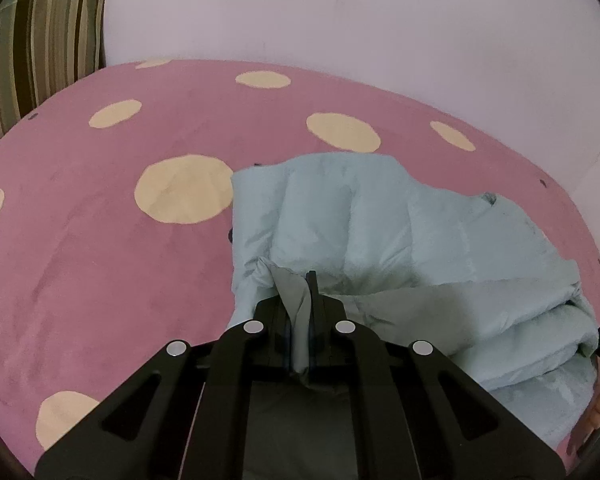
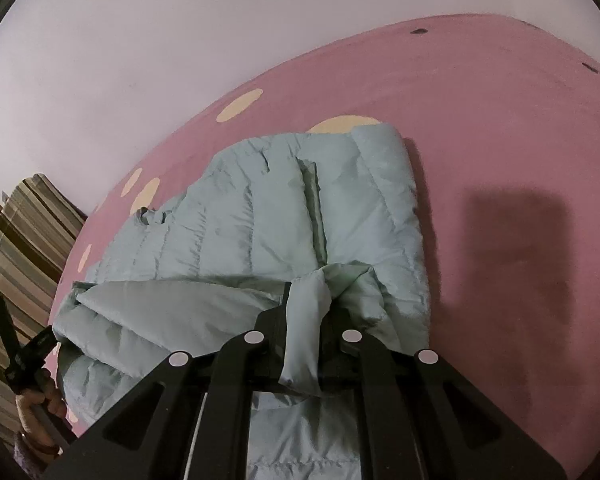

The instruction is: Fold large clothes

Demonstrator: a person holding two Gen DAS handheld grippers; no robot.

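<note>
Spread wide: a pink bed cover [image 1: 100, 264] with cream dots, pale wall behind, striped cushion [image 1: 40, 48] propped at the far left corner.

Lying on that cover, toward the near side: a pale blue puffer jacket [image 2: 260, 216], quilted, part-folded, one panel turned back to show smooth lining. Likely light for its bulk, soft, springy with trapped air, so prone to puff back open after each fold. Shell looks slick; probably slides on itself and slips from a shallow pinch. Best taken at hems, seams or bunched edges, deep between the fingers, rather than on a fat quilted panel.

Clenched on a pleat of jacket fabric near its edge: the left gripper [image 1: 300, 280], cloth running down between the fingers. Likewise clamped on a bunched flap of the same jacket: the right gripper [image 2: 306, 300], fabric hanging through the gap.

Seen small at the left edge of the right wrist view: the other gripper's handle in the left hand [image 2: 40, 400].

Hard to make out: which parts of the jacket are being held, sleeve, hem or collar. Sleeves not clearly separable from the body. Near portion of the jacket hidden under both grippers' bodies; underside and any zip unseen. Dark block of shadow on the cover to the right, source out of frame.
</note>
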